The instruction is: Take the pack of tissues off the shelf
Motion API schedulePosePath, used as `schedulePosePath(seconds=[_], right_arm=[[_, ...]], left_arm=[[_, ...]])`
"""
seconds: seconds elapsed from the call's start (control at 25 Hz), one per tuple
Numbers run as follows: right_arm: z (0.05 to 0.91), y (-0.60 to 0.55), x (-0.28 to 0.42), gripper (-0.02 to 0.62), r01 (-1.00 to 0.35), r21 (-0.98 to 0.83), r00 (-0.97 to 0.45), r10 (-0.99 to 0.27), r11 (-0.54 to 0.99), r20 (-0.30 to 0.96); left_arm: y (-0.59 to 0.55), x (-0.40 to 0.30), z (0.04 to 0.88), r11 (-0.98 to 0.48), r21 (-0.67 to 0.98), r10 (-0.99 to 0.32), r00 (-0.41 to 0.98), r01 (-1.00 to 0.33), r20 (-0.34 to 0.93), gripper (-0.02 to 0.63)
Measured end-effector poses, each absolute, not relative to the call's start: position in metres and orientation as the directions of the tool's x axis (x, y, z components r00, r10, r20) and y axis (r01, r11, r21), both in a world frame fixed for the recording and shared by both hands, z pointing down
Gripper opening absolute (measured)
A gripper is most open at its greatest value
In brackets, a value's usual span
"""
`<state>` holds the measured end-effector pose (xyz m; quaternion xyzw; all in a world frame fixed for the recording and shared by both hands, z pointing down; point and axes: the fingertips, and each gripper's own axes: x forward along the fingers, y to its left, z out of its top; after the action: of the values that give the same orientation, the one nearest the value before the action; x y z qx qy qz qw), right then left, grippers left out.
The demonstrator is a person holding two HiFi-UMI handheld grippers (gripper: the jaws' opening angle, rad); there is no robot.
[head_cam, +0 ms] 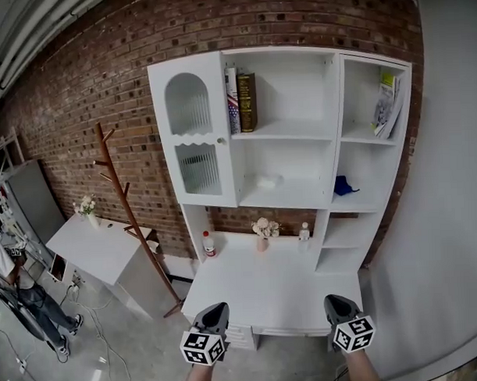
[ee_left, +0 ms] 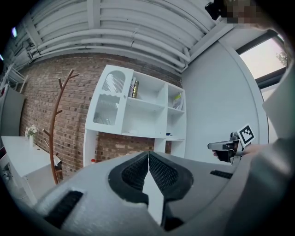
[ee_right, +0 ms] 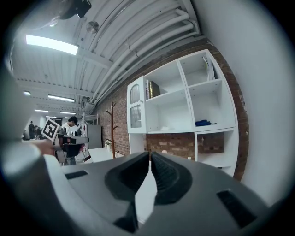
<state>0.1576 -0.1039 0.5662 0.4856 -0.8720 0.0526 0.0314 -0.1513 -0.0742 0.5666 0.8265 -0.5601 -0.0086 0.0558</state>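
You held the left gripper and right gripper side by side in front of the shelf unit, both with jaws pressed together on nothing, seemingly because the pack of tissues, on the unit's middle shelf, lay well out of reach.

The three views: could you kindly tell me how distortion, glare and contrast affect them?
Head view: fisheye bows the shelf unit; the pack of tissues is pale on white, low contrast. Left gripper view: the window is blown out, corners black. Right gripper view: the ceiling light glares, edges vignetted.
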Motion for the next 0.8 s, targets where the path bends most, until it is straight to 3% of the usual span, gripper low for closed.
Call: schedulePosePath(seconds=[0.8], right_arm=[[0.581, -0.167, 0.175, 0.034, -0.828, -0.072, -0.56, -0.815, 0.556, 0.147]], left_arm=[[-0.121, -0.13, 0.576, -0.325, 0.099, -0.938, 0.334, -0.94, 0.095, 0.026]])
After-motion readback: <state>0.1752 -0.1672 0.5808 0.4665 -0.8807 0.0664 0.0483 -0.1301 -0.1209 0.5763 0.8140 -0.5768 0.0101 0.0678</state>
